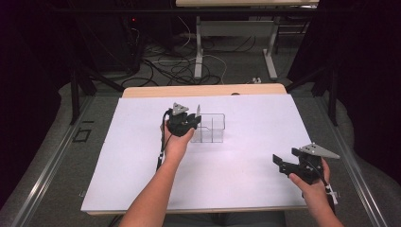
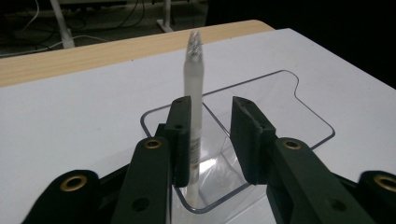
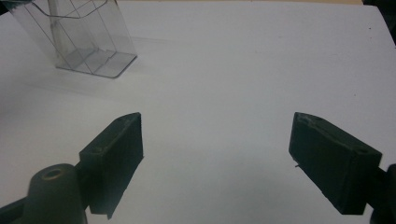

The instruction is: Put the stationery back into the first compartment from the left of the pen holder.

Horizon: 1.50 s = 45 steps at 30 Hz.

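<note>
A clear plastic container (image 1: 211,128) with a divider stands at the middle of the white table. A frosted pen-like stick (image 1: 198,112) stands upright in its left compartment. My left gripper (image 1: 193,120) hovers at that left end, open. In the left gripper view the stick (image 2: 194,79) leans against the inner face of the left jaw, with a gap to the right jaw, above the container (image 2: 299,93). My right gripper (image 1: 280,163) is held near the front right of the table, open wide with nothing between its jaws (image 3: 217,144). The container (image 3: 88,42) lies far off at its upper left.
A white sheet (image 1: 255,123) covers the table, with a wooden edge (image 1: 203,90) at the far side. Beyond it are cables (image 1: 170,66) and table legs (image 1: 198,47) on the floor. Dark frame bars stand at both sides.
</note>
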Available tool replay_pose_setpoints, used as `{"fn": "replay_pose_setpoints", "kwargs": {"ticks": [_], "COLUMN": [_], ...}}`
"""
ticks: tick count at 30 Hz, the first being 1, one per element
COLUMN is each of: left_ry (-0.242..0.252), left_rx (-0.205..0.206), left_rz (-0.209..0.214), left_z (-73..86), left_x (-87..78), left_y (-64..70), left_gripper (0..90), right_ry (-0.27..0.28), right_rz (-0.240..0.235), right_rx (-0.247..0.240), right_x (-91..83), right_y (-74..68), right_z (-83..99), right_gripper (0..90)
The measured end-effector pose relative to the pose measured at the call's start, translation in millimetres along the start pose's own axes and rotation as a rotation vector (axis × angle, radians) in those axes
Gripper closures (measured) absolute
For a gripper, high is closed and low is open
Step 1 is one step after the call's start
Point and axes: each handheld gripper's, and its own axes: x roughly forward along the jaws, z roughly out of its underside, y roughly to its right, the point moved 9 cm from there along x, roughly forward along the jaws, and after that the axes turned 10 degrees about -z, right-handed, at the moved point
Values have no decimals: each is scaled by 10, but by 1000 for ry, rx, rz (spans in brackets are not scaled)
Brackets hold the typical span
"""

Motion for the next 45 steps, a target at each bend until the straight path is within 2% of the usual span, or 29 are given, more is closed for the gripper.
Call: {"fn": "replay_pose_setpoints", "kwargs": {"ticks": [7, 10, 16, 17, 19, 21, 25, 27, 28, 29, 32, 35, 37, 38, 40, 43, 45], "left_ry": [19, 30, 74, 75, 90, 93, 107, 103, 94, 79, 72, 77, 78, 77, 76, 70, 64], "left_rx": [-12, -14, 3, -6, -34, -29, -30, -43, -50, -54, -42, -36, -39, -42, -34, -24, -12], "left_rz": [-38, -33, -54, -62, -15, -23, -4, 11, 5, 0, 8, 1, -10, -13, -29, -49, -70], "left_z": [-48, -75, -213, -237, -294, -332, -387, -389, -381, -369, -345, -327, -312, -304, -288, -267, -257], "left_x": [-68, -110, -270, -302, -366, -428, -542, -595, -615, -629, -678, -726, -760, -780, -823, -900, -960], "left_y": [-75, -85, -103, -110, -80, -78, -62, -65, -77, -91, -124, -164, -204, -223, -268, -330, -381], "left_gripper": [510, 455, 422, 422, 427, 419, 390, 378, 375, 335, 329, 268, 200, 162, 125, 0, 4], "right_ry": [6, 3, 4, 1, 2, 3, 7, 2, -8, -3, 1, 2, 6, 1, 2, -3, 1], "right_rz": [5, 4, 7, 3, 3, 3, 6, 8, 8, 3, 5, 14, 11, 4, 10, 5, 5], "right_rx": [-6, -3, -5, -5, 0, -7, -6, -4, -3, -4, 4, 7, 13, 1, 8, -5, -4], "right_x": [5, 10, 5, 2, 1, 0, 9, 10, 5, 12, 6, 3, 16, 18, 26, 19, 12], "right_y": [11, 3, 9, 11, 7, 13, 12, 14, 15, 12, 22, 39, 33, 30, 12, 1, -3], "right_z": [-11, -8, -9, -6, -5, -8, -14, -8, 1, 0, 3, 4, 1, 3, 6, 1, -7], "right_gripper": [173, 173, 173, 173, 173, 173, 173, 173, 173, 173, 173, 173, 173, 173, 173, 173, 173]}}
